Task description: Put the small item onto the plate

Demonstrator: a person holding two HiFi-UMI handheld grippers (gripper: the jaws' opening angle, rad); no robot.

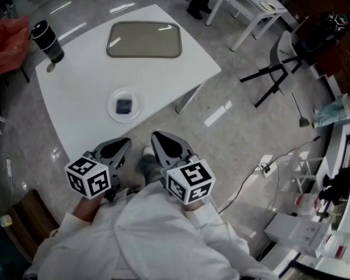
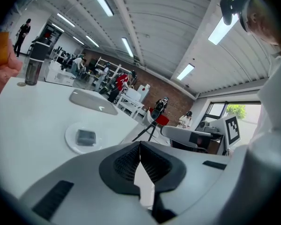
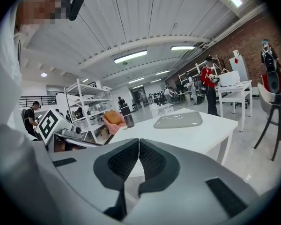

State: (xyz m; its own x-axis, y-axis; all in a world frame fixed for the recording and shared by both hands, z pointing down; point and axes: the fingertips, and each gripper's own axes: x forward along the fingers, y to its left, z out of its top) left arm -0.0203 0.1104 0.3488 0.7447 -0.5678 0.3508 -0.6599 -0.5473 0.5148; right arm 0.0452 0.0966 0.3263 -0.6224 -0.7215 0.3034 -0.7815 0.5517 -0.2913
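White sleeves (image 1: 146, 232) and the two marker cubes (image 1: 88, 177) lie closest, with the left gripper (image 1: 123, 142) and right gripper (image 1: 158, 137) side by side in front of the person's body, short of the table (image 1: 81, 86) edge. Each gripper has its jaws pressed together with nothing between them, as both gripper views show. The small item (image 1: 123, 105), a dark grey squarish block, already lies in the middle of the round white plate (image 1: 111, 107) on the near part of the table, so the placing step looks done, and both grippers are well apart from the plate. If that is right, the next move calls for little more than keeping clear of the plate so the item is not nudged off. Were the item to be handled again, one gripper would have to spread its jaws and reach forward and down over the plate. Beyond the plate, an empty grey tray (image 1: 144, 39) sits at the far side of the table, and a dark tumbler (image 1: 48, 41) stands at the far left corner, where the right gripper view shows a hand (image 3: 107, 125) holding something orange-brown beside it. No brand, label or wording can be read anywhere. The cubes carry only black-and-white square patterns.
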